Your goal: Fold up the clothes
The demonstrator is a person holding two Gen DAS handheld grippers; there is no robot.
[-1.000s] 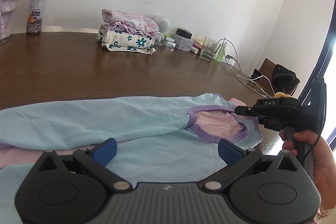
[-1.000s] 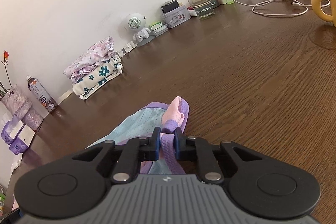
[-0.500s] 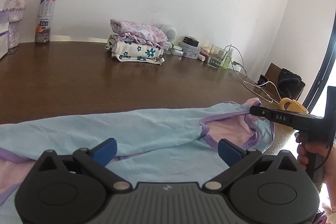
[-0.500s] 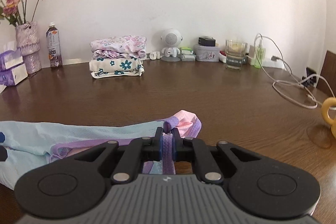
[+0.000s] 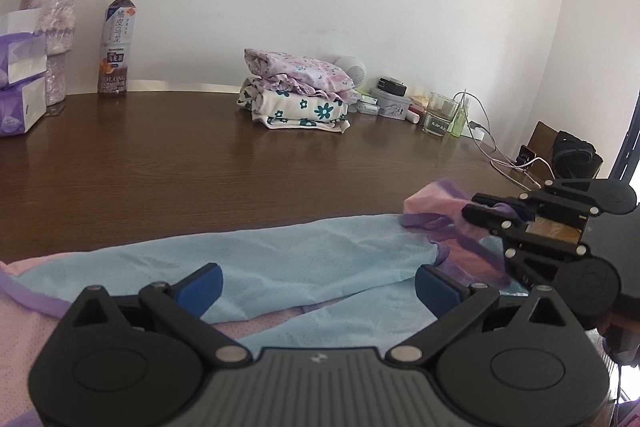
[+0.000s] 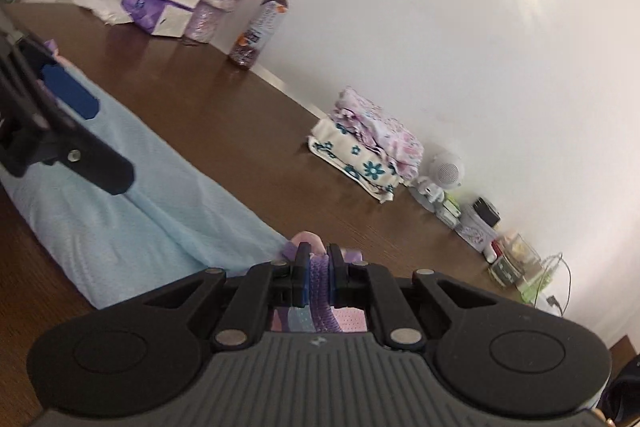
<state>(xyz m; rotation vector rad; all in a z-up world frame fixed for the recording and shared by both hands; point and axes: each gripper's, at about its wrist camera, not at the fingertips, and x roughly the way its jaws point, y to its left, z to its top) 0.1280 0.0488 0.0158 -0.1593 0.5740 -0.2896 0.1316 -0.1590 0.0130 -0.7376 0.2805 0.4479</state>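
Dark wooden worktop (image 5: 160, 171), light-blue garment (image 5: 280, 267) spread along its near edge, folded floral stack (image 5: 298, 99), tea bottle (image 5: 116, 43), vase (image 5: 52, 39), tissue packs (image 5: 20, 75) by the wall

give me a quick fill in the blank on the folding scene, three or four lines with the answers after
1. The right gripper is shut on the garment's ______ trim.
2. The left gripper hovers over the light blue garment with its jaws ______.
3. The stack of folded clothes lies on the table near the ______.
4. The tea bottle stands next to the vase of ______.

Missing words: purple; open; wall; flowers
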